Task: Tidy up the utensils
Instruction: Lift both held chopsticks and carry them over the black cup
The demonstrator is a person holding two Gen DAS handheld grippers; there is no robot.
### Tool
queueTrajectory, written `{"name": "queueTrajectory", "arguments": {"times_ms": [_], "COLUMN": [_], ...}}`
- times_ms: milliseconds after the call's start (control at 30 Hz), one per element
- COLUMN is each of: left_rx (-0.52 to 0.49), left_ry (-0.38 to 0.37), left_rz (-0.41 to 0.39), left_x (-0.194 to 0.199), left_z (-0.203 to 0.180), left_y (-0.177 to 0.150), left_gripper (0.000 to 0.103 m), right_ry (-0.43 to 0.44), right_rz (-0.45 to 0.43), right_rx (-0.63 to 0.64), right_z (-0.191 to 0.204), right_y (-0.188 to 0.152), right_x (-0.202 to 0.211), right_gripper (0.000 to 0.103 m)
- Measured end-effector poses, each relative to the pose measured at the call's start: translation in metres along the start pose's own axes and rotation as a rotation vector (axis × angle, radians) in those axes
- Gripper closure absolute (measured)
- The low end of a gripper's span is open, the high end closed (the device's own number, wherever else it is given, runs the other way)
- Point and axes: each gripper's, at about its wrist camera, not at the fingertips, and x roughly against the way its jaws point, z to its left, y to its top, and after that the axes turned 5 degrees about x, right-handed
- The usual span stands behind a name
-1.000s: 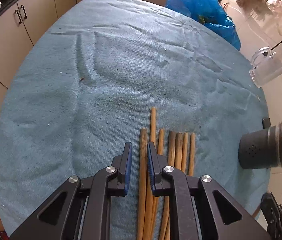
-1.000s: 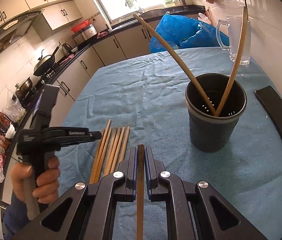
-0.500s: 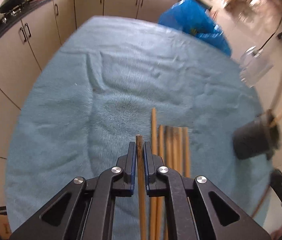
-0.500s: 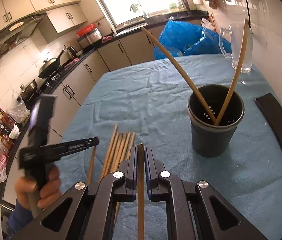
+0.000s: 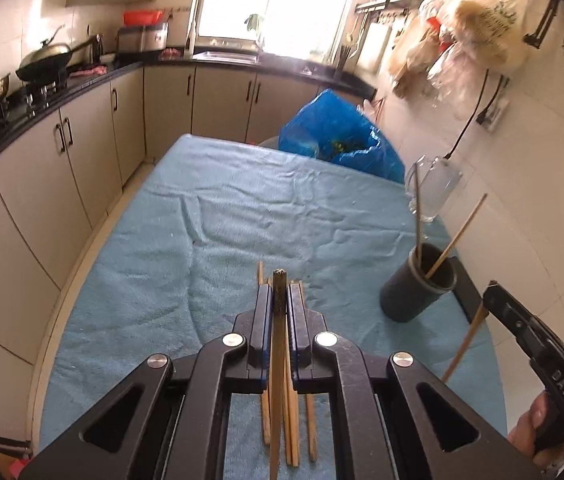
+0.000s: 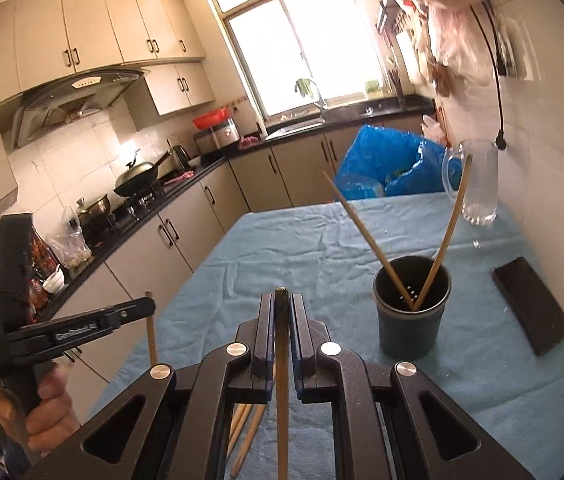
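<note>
My left gripper [image 5: 280,292] is shut on a wooden chopstick [image 5: 278,344], held off the table above the row of loose chopsticks [image 5: 290,432] on the blue cloth. My right gripper [image 6: 281,300] is shut on another chopstick [image 6: 281,360], also in the air. The black holder cup [image 6: 411,308] stands ahead and to the right with two chopsticks leaning in it; the left wrist view shows this cup [image 5: 417,288] at the right. In the right wrist view the left gripper [image 6: 122,314] sits at the far left with its chopstick [image 6: 150,328] hanging down.
A black phone [image 6: 529,306] lies right of the cup. A glass mug [image 6: 477,180] stands at the far right corner, a blue bag [image 6: 385,164] behind the table. Kitchen cabinets [image 5: 82,152] run along the left side. A wall is close on the right.
The left gripper closed on one chopstick from the row and lifted it. Both grippers rose and tilted up, so the kitchen now fills the upper part of each view.
</note>
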Motion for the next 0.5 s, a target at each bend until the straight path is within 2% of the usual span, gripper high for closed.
{"name": "queueTrajectory", "arguments": {"times_ms": [500], "left_rx": [-0.023], "left_ry": [-0.008], "left_rz": [-0.052], "left_x": [0.032], "left_z": [-0.017], "left_y": [-0.002], "left_gripper": [0.096], "right_ry": [0.011], "right_rz": [-0.052], "right_rx": [0.01], "right_z": [-0.003], "right_y": [0.0], "right_x": [0.024], "right_gripper": [0.095]}}
